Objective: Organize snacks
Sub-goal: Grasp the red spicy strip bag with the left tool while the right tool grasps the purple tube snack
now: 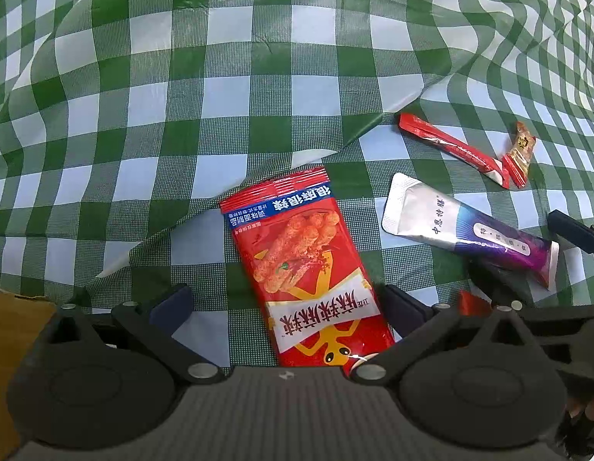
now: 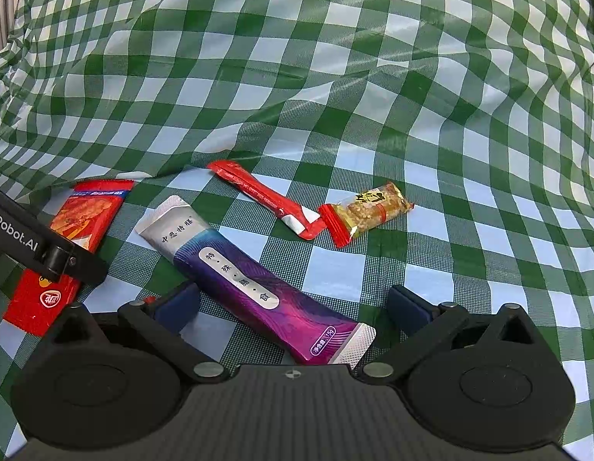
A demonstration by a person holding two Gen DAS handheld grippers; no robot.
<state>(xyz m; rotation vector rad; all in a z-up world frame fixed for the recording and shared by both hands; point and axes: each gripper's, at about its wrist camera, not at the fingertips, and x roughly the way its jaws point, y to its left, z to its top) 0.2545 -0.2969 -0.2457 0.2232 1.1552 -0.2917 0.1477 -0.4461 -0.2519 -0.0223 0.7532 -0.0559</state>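
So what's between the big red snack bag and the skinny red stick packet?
The silver-and-purple sachet lies between the big red snack bag and the skinny red stick packet, clearest in the right wrist view.

Left tongs (image 1: pixel 287 307) spread wide; right tongs (image 2: pixel 293 305) likewise — both low.

Checked cloth (image 1: pixel 258 77): thin glossy plastic sheet, wrinkled, fine mesh print. Red snack bag (image 1: pixel 308 269): glossy film. Silver-purple sachet (image 2: pixel 258 276), just right of the bag: matt foil, crimped ends. Nut bar (image 2: pixel 368 211): clear glossy wrapper.
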